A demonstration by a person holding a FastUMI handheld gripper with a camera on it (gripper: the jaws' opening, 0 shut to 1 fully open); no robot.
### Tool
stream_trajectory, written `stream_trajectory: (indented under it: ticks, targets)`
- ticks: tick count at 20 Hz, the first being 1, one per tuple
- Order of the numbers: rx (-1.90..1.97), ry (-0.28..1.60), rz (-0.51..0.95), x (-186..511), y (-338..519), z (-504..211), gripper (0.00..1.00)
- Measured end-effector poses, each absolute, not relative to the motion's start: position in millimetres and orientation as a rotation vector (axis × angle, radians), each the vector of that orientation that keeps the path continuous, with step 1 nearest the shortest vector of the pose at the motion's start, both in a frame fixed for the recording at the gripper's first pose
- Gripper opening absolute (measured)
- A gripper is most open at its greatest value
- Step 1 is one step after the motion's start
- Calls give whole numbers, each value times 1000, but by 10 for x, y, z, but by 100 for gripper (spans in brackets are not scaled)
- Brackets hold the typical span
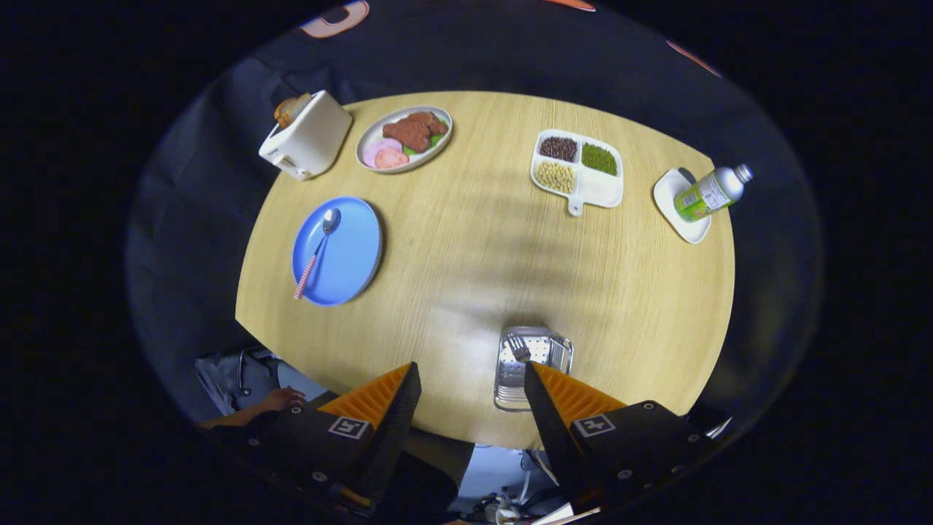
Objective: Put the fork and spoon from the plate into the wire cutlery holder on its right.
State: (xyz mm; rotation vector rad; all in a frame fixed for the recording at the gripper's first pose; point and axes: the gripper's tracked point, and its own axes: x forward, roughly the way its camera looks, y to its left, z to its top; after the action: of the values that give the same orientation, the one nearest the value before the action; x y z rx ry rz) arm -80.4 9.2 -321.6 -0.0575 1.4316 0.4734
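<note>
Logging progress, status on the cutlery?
Tool open, empty, above the table edge. Fork already in wire holder; spoon on blue plate. Nothing between them.

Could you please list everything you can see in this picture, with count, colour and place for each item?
Table: one, light wood, round.
Plate: one, blue, left part of the table.
Spoon: one, silver bowl, striped pink handle, lying on the plate.
Wire cutlery holder: one, silver, beside the right finger.
Fork: one, silver, tines up in the holder.
Toaster: one, white, far left, bread inside.
Food plate: one, grey, beside the toaster.
Divided tray: one, white, holding beans.
Bottle: one, green label, on a white dish.
Hand: one, below the table edge.
Gripper: one, fingers open, nothing between them.
</note>
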Motion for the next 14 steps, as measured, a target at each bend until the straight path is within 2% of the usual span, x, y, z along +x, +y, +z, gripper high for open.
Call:
stream_trajectory:
  ticks: [5,14]
  targets:
    - [21,1166,374,-430,323,-2907,90]
    - [-32,419,182,302,607,-1885,90]
